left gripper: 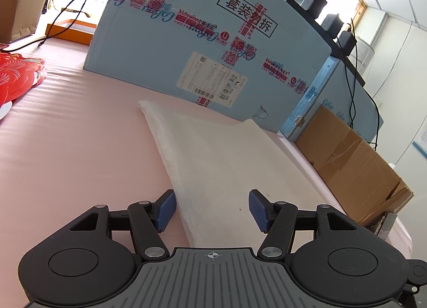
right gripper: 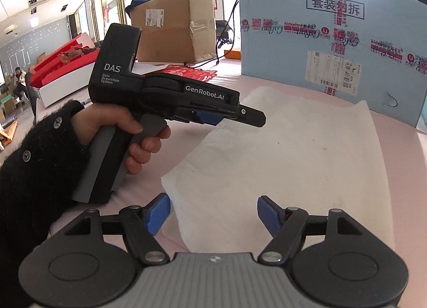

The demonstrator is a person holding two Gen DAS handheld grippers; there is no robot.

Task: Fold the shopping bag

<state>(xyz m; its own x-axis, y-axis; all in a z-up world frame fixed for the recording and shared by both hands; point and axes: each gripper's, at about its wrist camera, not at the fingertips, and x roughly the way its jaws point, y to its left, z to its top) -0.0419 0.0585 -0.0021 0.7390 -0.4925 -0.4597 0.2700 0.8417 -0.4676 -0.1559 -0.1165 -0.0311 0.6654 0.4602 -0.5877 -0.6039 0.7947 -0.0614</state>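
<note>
Since the left wrist view has the left gripper [left gripper: 212,209] spread wide and empty, straddling the near-left edge of the flat white non-woven shopping bag [left gripper: 226,153] on the pink worktop [left gripper: 66,148], closing from here would likely catch one layer only or nip the cloth beneath. Big light-blue cardboard box [left gripper: 202,41] sits just beside the bag's far edge, so a fold swept that way could jam against it. Right wrist view: right gripper [right gripper: 213,213] also parted, nothing held, over the bag's near edge; left hand [right gripper: 128,132] holds its tool low over the left edge. Risk: thin fabric slides or bunches if one side pulls first, skewing the crease.
</note>
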